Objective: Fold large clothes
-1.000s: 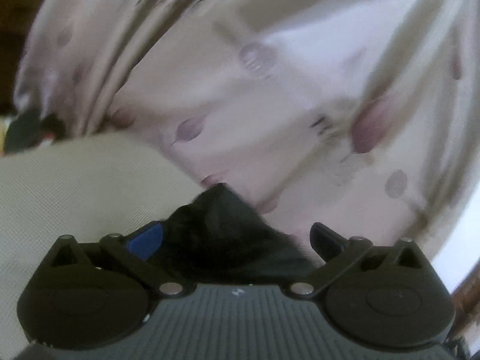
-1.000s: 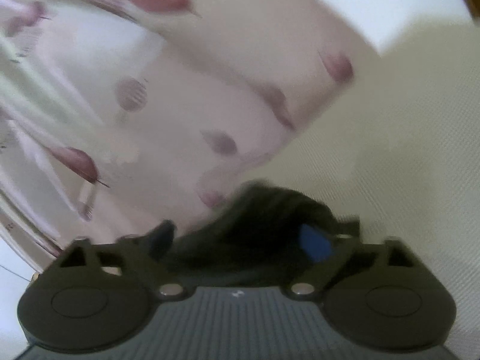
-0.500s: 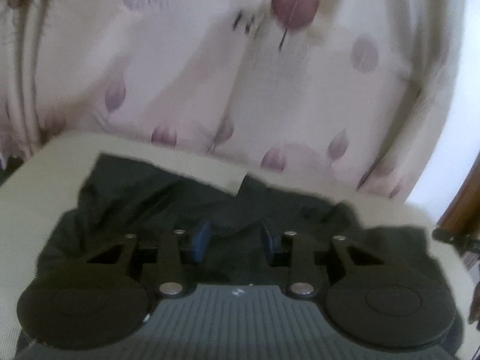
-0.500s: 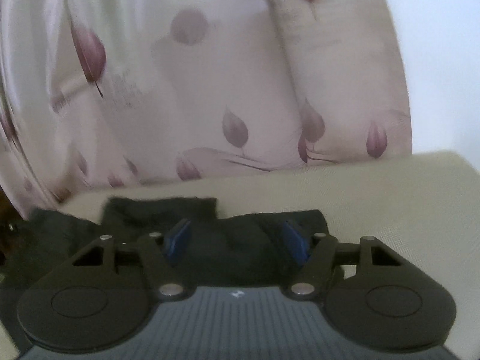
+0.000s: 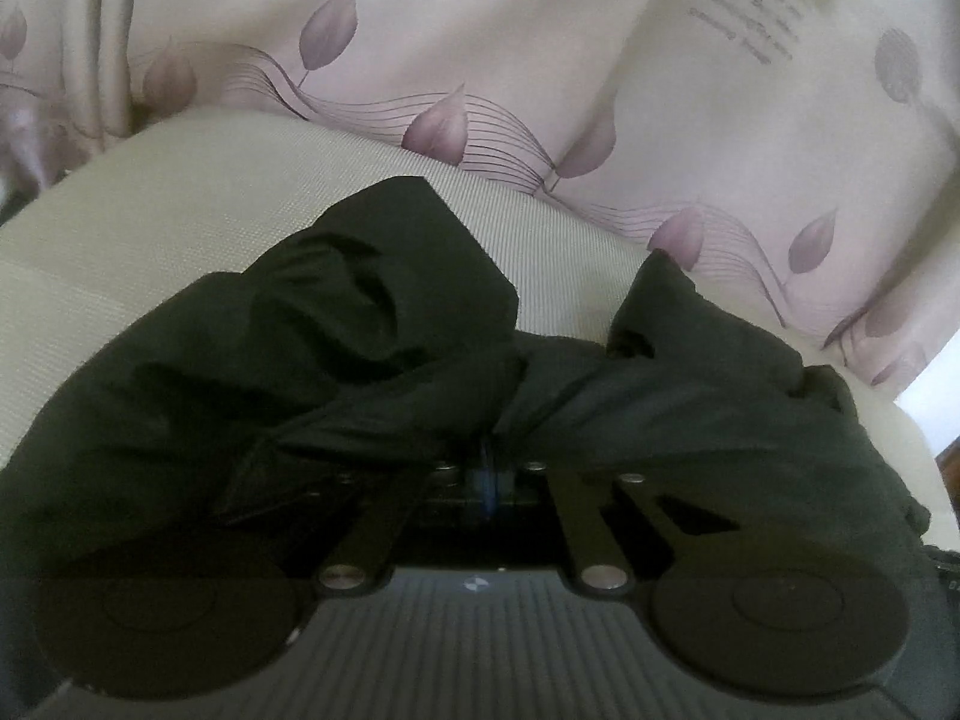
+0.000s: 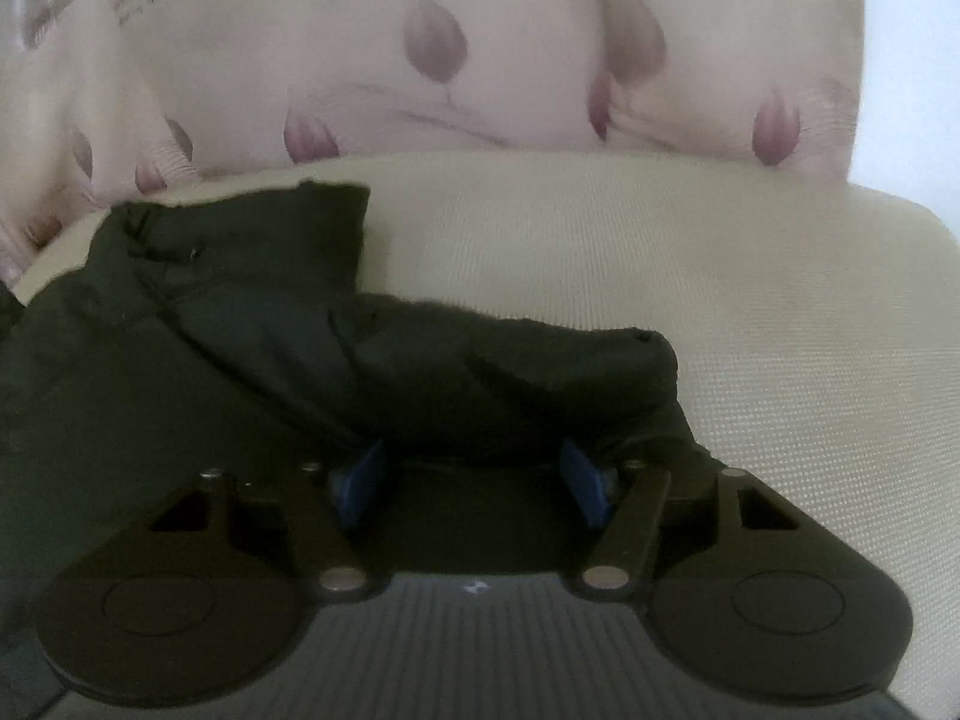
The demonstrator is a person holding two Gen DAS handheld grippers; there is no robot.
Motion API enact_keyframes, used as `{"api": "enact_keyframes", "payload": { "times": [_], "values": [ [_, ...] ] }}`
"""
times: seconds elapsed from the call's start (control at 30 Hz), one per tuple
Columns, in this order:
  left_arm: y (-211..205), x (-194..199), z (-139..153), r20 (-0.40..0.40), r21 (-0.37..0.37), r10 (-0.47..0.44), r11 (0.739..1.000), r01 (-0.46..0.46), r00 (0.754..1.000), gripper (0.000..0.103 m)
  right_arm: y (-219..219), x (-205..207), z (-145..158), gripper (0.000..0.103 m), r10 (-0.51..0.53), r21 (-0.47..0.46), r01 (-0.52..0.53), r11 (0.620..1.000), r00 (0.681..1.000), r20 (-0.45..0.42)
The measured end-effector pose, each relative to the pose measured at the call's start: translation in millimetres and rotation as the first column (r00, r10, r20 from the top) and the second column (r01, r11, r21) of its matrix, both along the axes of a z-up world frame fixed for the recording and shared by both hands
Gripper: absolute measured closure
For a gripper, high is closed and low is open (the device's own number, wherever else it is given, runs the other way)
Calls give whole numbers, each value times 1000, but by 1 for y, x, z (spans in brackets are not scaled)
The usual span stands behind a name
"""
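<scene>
Black garment (image 5: pixel 372 360), large and rumpled, lies bunched on a cream woven surface (image 5: pixel 150 228) in front of a pale curtain (image 5: pixel 540 48) printed with mauve leaves. Left gripper (image 5: pixel 487 468): jaws have just been closing and now pinch a gathered fold of the cloth, the blue pads almost meeting. Right gripper (image 6: pixel 474 477): jaws partly drawn in, blue pads (image 6: pixel 360 480) standing apart on either side of a thick roll of the same garment (image 6: pixel 420 360); whether they press it cannot be told.
</scene>
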State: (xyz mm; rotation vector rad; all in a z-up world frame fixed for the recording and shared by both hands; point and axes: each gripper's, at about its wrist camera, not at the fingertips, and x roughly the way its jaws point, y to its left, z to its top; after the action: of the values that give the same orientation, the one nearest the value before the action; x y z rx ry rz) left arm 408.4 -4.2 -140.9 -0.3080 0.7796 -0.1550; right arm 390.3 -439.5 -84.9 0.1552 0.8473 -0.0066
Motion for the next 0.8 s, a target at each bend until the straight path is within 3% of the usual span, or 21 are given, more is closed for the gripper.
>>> {"api": "enact_keyframes", "payload": {
  "times": [0.07,0.23,0.43,0.63,0.67,0.73,0.8],
  "values": [
    [-2,-5,-4,11,-7,-1,1000,1,1000,92,-1,2,-2,38,-2,4,2,1000,1000,-9],
    [16,-5,-20,5,-134,15,991,-14,1000,92,-2,1,-5,37,-12,-3,12,1000,1000,10],
    [23,-10,-30,25,-213,26,977,-20,999,92,3,0,-5,37,-18,-24,19,1000,999,31],
    [28,-15,-10,22,-169,0,986,4,1000,92,2,7,11,31,-17,-22,16,1000,1000,-24],
    [30,-17,-3,31,-174,-10,985,15,999,89,3,4,18,25,-9,-33,8,999,1000,-17],
    [32,-26,18,94,-141,-18,990,31,995,51,10,-8,37,24,4,-67,0,998,998,62],
    [29,-32,41,177,-65,-18,997,30,984,41,16,-22,61,24,-2,-64,13,998,986,167]
  ]
}}
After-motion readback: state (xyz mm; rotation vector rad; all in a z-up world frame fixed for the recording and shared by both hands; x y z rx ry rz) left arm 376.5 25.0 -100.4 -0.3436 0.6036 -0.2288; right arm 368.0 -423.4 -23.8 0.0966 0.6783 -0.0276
